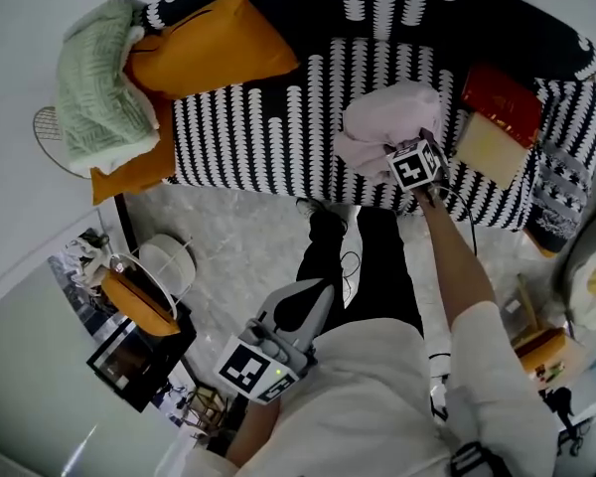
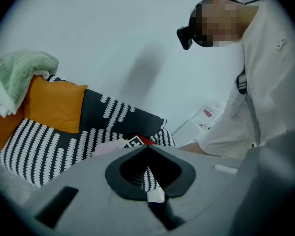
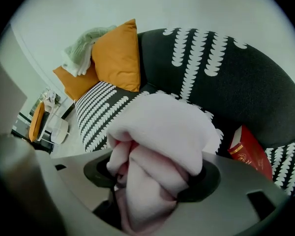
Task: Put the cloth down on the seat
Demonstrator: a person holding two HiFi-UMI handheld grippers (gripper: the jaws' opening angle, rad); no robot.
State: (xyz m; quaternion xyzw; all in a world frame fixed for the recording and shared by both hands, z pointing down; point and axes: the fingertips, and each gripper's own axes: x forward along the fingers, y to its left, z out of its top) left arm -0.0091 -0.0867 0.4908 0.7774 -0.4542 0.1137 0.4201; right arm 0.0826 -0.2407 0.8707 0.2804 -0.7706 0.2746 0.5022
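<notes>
Our right gripper [image 3: 152,176] grasps the bunched pink cloth [image 1: 379,119], low over the seat [image 1: 258,137] at 1 o'clock. If folds snag a jaw, we could drag it off. Our left gripper [image 2: 147,150] is clenched and empty.

Stands facing the seat [image 1: 268,137], right arm [image 1: 455,266] stretched straight ahead, forearm bare below a white sleeve. Tips the right gripper [image 1: 401,153] steeply downward near the seat's front edge, toward its right end, marker cube uppermost. Grips a bunched pink cloth [image 1: 382,117] there, jaws set wide (the wad fills the gap from pad to pad). Holds the left gripper [image 1: 310,298] back, low and close to the body, well apart from the right one, angled gently down. Shows its jaws closed tip to tip, nothing between them. Bends the left forearm [image 1: 250,437] in at the waist.
</notes>
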